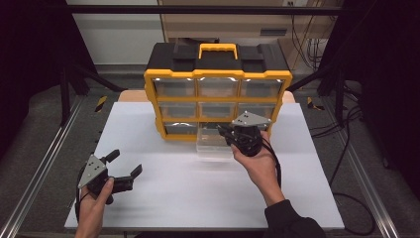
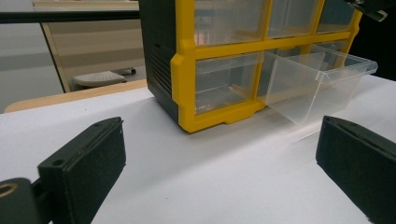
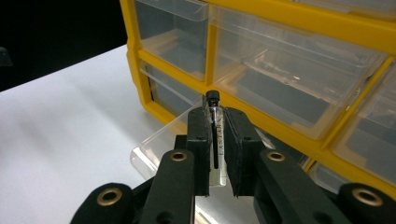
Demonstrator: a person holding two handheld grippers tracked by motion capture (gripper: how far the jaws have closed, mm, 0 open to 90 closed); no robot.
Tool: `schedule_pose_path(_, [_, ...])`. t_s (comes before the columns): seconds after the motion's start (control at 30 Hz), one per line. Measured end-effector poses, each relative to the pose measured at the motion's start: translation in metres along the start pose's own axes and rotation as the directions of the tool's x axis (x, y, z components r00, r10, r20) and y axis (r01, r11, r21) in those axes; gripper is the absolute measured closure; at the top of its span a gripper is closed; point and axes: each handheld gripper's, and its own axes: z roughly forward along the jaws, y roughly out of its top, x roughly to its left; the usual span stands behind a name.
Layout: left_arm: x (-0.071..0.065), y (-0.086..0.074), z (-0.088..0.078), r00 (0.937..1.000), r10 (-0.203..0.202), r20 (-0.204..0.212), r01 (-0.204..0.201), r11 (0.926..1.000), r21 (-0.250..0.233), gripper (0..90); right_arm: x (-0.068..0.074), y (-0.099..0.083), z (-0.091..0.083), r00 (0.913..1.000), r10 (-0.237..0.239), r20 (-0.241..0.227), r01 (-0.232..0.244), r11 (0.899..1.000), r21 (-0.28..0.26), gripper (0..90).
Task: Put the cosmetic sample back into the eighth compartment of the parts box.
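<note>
Vial [image 3: 215, 140] sits pinched upright in the right gripper [image 3: 216, 122] above the pulled-out drawer [image 2: 322, 79] of the yellow organizer [image 1: 218, 74]; next it probably needs lowering in and letting go, while the left gripper [image 1: 126, 166] rests spread wide

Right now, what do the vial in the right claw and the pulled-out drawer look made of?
Vial: clear glass or hard plastic, glossy, with a black cap; printed lettering shows through.
Drawer: clear, slightly cloudy plastic, smooth moulded rim.
Right claw pads: matte black, rubbery-looking.
</note>
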Motion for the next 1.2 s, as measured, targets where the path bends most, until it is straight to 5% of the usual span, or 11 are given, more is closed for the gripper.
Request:
schedule_pose_path(0.6, [0.0,0.001,0.0,1.0,0.002,0.001,-0.002,1.0,-0.001,1.5,-0.001,0.002,0.023,0.9992,-0.038,-0.012,0.04,0.992,0.12,81.1])
schedule_pose_path(0.67, [0.0,0.0,0.0,1.0,0.003,0.001,-0.003,1.0,0.001,1.5,-0.001,0.002,0.027,0.9989,-0.046,-0.004,0.046,0.99,0.133,74.4])
schedule_pose_path(1.2, [0.0,0.001,-0.001,1.0,0.006,0.001,-0.006,1.0,0.0,1.6,0.002,0.005,0.021,0.9999,-0.013,0.004,0.013,0.995,0.099,64.4])
